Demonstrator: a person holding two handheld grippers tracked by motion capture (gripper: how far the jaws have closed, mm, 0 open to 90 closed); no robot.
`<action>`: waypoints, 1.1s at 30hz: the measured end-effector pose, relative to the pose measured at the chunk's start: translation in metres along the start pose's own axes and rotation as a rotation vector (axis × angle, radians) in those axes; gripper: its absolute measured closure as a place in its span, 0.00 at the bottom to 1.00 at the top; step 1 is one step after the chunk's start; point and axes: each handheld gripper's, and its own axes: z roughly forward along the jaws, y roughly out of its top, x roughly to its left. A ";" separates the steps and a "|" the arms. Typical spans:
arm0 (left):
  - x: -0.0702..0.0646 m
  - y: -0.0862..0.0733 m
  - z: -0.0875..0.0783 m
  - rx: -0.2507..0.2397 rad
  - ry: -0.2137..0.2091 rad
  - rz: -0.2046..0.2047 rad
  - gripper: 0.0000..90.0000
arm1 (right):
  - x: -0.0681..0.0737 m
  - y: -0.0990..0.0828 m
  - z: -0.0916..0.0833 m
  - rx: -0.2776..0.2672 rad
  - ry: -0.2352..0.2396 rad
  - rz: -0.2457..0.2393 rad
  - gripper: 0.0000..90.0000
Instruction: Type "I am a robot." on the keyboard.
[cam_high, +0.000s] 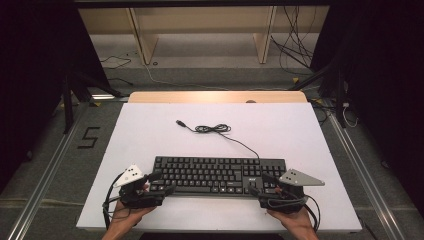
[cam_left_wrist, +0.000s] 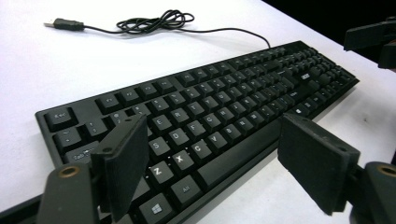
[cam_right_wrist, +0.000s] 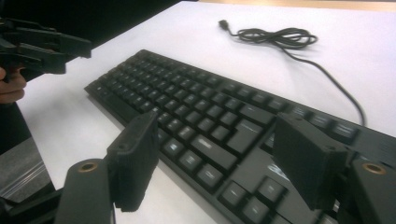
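A black keyboard (cam_high: 217, 175) lies on the white tabletop (cam_high: 150, 135), near its front edge. Its cable (cam_high: 212, 129) is bundled behind it and ends in a USB plug (cam_high: 180, 122). My left gripper (cam_high: 161, 183) straddles the keyboard's front left corner. In the left gripper view the keyboard (cam_left_wrist: 224, 98) runs between the open jaws of this gripper (cam_left_wrist: 219, 163), one pad over the keys and one off the front edge, neither pressing. My right gripper (cam_high: 260, 184) stands likewise at the front right corner. Its own view shows it (cam_right_wrist: 222, 161) open over the keyboard (cam_right_wrist: 210, 112).
The white top ends just in front of both hands. A wooden strip (cam_high: 217, 96) borders its far edge, with wooden shelving (cam_high: 200, 30) and loose floor cables (cam_high: 295, 50) beyond. Metal rails (cam_high: 45, 175) run along the floor on either side.
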 end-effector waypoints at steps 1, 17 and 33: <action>0.000 0.000 0.000 0.000 0.000 0.000 0.58 | 0.000 0.000 0.000 0.000 0.000 0.000 0.65; 0.005 -0.001 0.002 0.040 0.015 0.006 0.80 | 0.003 0.008 0.022 0.040 -0.004 0.004 0.83; 0.008 -0.002 0.006 0.094 0.030 0.031 0.99 | 0.007 0.013 0.061 0.130 -0.043 0.010 1.00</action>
